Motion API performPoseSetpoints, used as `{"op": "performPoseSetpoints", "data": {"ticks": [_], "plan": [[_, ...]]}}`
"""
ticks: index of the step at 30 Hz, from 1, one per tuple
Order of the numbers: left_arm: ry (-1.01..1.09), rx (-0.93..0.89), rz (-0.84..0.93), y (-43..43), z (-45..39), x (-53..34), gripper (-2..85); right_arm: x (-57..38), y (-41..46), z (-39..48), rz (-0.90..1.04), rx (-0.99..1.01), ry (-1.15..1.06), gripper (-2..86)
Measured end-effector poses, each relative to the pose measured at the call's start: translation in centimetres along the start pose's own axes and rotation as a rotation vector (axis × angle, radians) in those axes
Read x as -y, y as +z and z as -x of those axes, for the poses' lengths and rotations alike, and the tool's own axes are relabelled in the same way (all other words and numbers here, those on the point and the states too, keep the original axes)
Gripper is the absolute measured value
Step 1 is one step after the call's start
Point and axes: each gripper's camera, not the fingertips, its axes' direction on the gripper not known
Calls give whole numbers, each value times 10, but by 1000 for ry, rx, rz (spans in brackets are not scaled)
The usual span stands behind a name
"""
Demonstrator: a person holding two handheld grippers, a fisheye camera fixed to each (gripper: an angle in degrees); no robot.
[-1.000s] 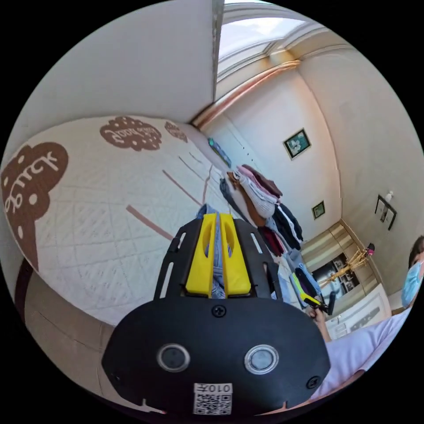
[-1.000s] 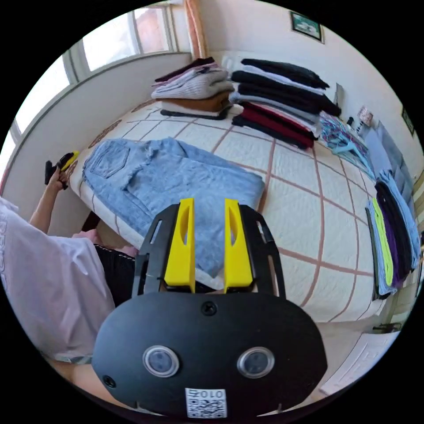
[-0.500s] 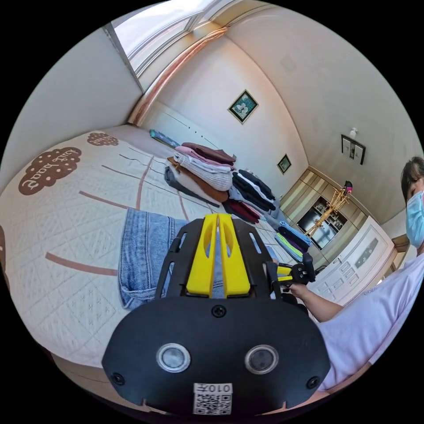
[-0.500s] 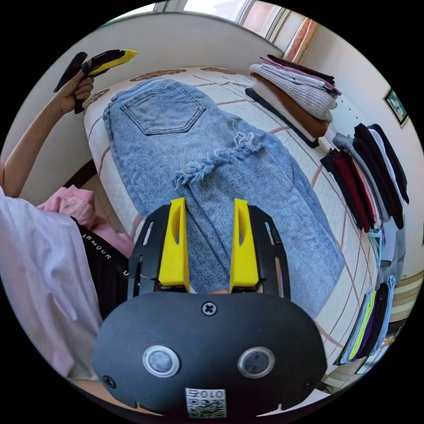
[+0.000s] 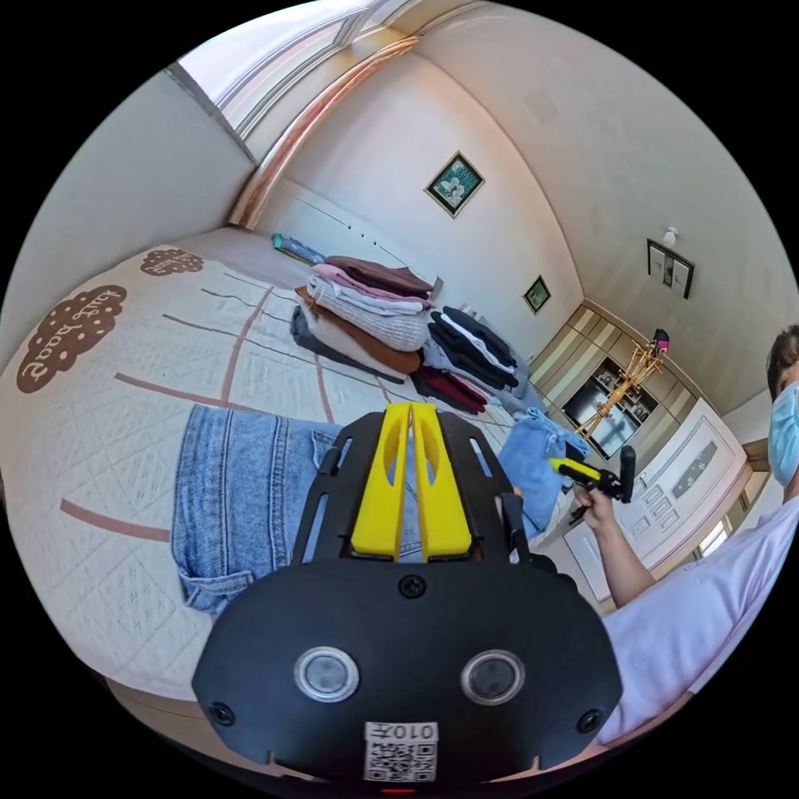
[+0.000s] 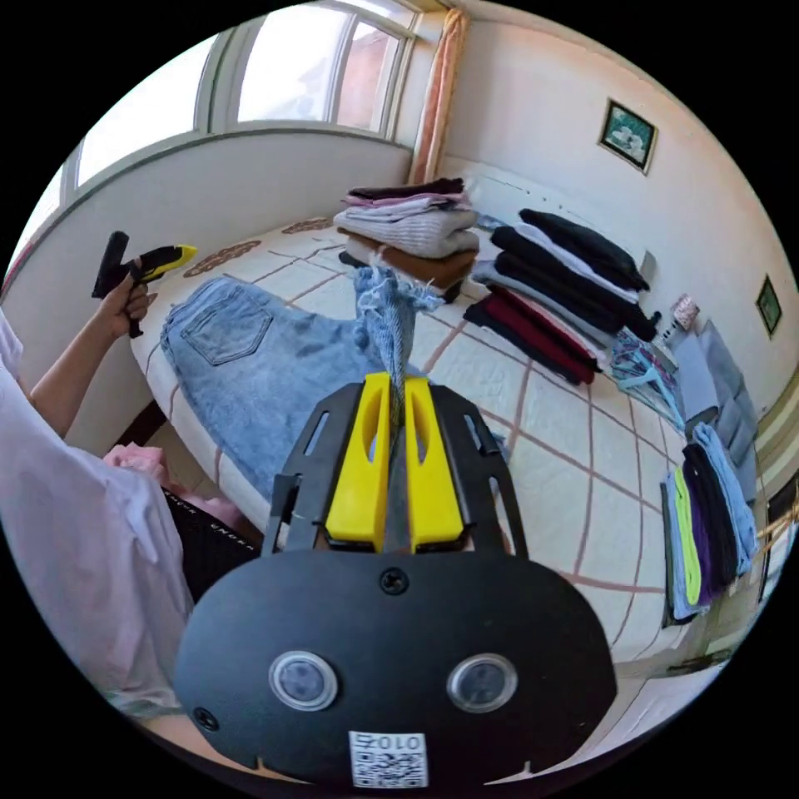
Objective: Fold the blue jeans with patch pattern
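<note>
Lying across the near end of a quilted bed (image 6: 541, 466), the blue jeans (image 6: 250, 366) rested with the waist and a back pocket toward the window wall, while the frayed leg end rose off the cover, pinched between the clenched yellow jaws of the right gripper (image 6: 393, 391). In the left gripper view that same right gripper (image 5: 559, 466) appeared farther off, held in a hand (image 5: 598, 509), with a bunch of lifted denim at its tips. The left gripper (image 5: 409, 412) had its jaws pressed together with nothing visibly between them; it hung above the jeans (image 5: 241, 491), whose waistband lay flat on the bed (image 5: 100, 466). In the right gripper view, the left gripper (image 6: 187, 250) was held up in a hand (image 6: 125, 301) beside the waist end, clear of the fabric. Stacks of folded clothes (image 6: 416, 229) stood at the far side of the bed, and another row (image 6: 707, 508) lay along its edge. A framed picture (image 5: 454, 183) hung on the wall.
</note>
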Motion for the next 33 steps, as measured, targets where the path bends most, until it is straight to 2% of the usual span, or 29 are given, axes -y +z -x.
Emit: {"op": "performPoseSetpoints", "data": {"ticks": [4,6,7,9,11,12,15,19,20,23,25,28,31,33], "plan": [[19,22,37,14,-29,0,-2,-74,-49,-126,-37,-143,305,49],[33,25,47,20,-41,-3,-2,-145,-53,-201,-35,-184,522,50],[35,26,53,25,-48,-5,-2,-164,-48,-217,-18,-160,564,50],[28,20,68,31,-56,-9,-2,-228,-7,-263,73,34,652,51],[7,11,85,37,-65,-15,-2,-260,34,-268,214,93,693,51],[4,10,85,37,-67,-17,-2,-278,31,-263,86,78,730,51],[-5,34,86,36,-78,-26,-2,-320,18,-262,-113,168,925,49],[-60,18,64,37,-82,-32,-1,-339,3,-263,-245,259,1023,48],[-63,0,50,37,-86,-32,0,-340,0,-266,-250,285,1053,48],[-56,-42,56,45,-99,-35,3,-345,15,-276,-69,276,1125,48],[-36,-41,78,49,-108,-41,7,-357,10,-277,-113,321,1139,50],[111,59,156,52,-139,-55,20,-364,-24,-256,-134,123,1132,53],[302,191,331,73,-173,-78,40,-326,-48,-209,-113,-28,885,64],[413,243,427,91,-192,-97,53,-280,-44,-152,-112,-51,574,81]]}}
